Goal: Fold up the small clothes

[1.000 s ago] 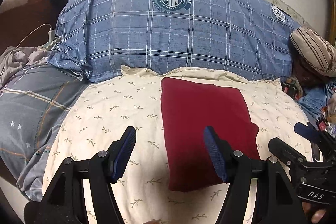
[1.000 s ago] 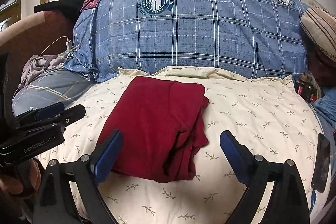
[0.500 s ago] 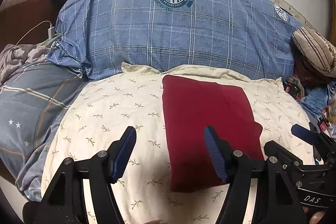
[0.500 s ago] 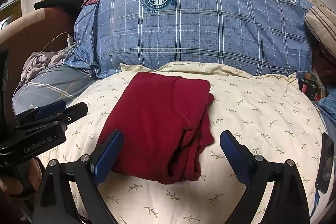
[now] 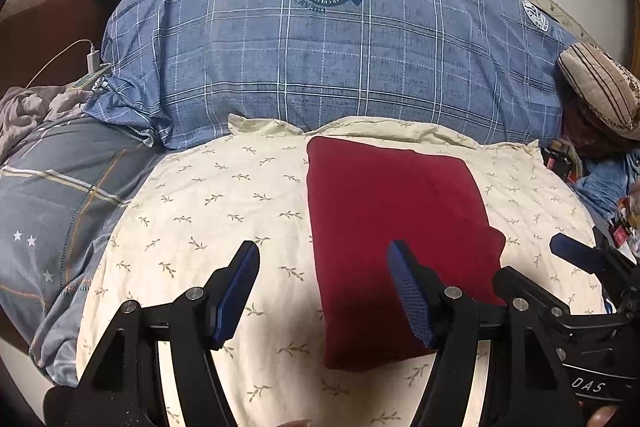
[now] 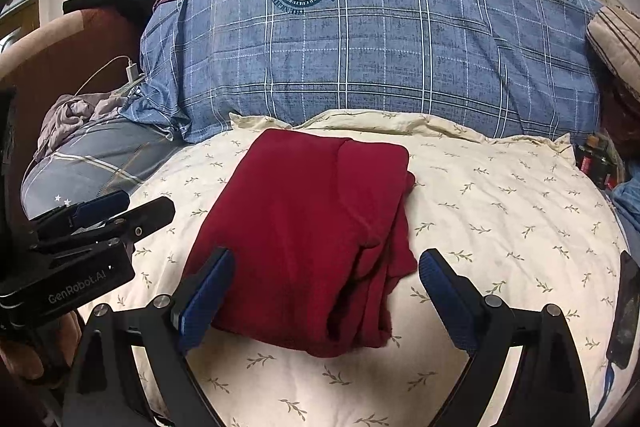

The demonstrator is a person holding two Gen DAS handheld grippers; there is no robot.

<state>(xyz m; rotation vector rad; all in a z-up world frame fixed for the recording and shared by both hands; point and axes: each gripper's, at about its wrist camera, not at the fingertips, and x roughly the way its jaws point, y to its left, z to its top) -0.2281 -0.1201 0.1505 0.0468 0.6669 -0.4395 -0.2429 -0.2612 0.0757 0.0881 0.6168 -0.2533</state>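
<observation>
A dark red garment (image 5: 392, 227) lies folded into a narrow rectangle on a cream leaf-print pillow (image 5: 200, 227). My left gripper (image 5: 322, 259) hovers open over the garment's near left edge, its blue pads wide apart and touching nothing. In the right wrist view the red garment (image 6: 312, 227) shows loose layered folds along its right side. My right gripper (image 6: 326, 261) stands open just above its near end, one finger on each side of the cloth. The left gripper (image 6: 112, 211) shows at that view's left edge, and the right gripper (image 5: 576, 259) at the left wrist view's right edge.
A large blue plaid pillow (image 5: 320, 59) rises behind the cream one. Grey bedding (image 5: 52, 219) and a charger with its cable (image 5: 94, 59) lie to the left. A striped cushion (image 5: 600, 87) and small clutter sit at the right. A dark phone (image 6: 624, 311) rests at the right edge.
</observation>
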